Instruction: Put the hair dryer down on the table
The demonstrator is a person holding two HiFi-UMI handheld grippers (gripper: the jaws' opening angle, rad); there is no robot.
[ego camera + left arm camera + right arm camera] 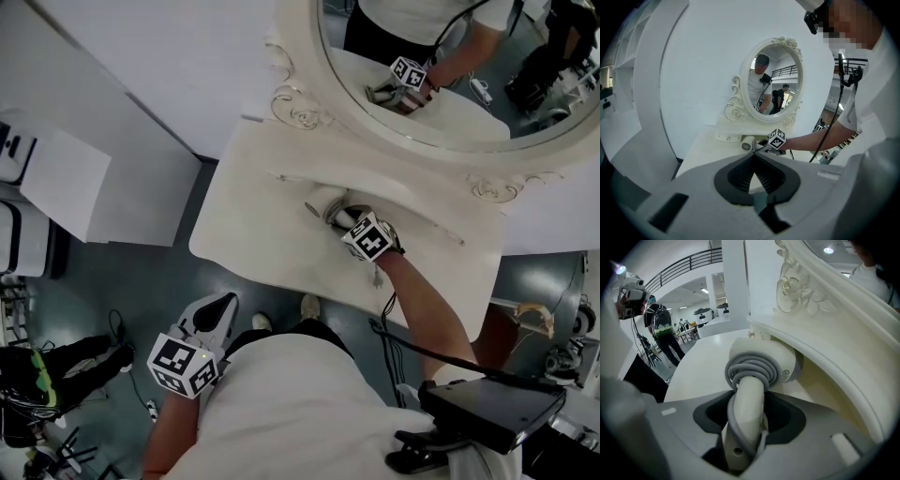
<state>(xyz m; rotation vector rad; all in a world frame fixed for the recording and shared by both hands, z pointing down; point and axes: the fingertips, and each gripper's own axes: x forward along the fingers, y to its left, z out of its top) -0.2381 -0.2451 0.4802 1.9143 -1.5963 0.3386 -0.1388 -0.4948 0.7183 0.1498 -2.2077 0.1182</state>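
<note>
Right gripper (749,401): pinched the handle of the hair dryer (761,359).
Hair dryer: lay low at the table (253,220), beside the mirror base (825,345); contact was unclear.
Left gripper (753,161): pressed together, empty.
Left: setting down, releasing.

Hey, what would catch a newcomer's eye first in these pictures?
The ornate white oval mirror at the back of the white table dominates. Just in front of its base, the right gripper is clamped on the handle of a cream hair dryer with grey cord wound round it. The left gripper hangs shut, off the table's near edge.
</note>
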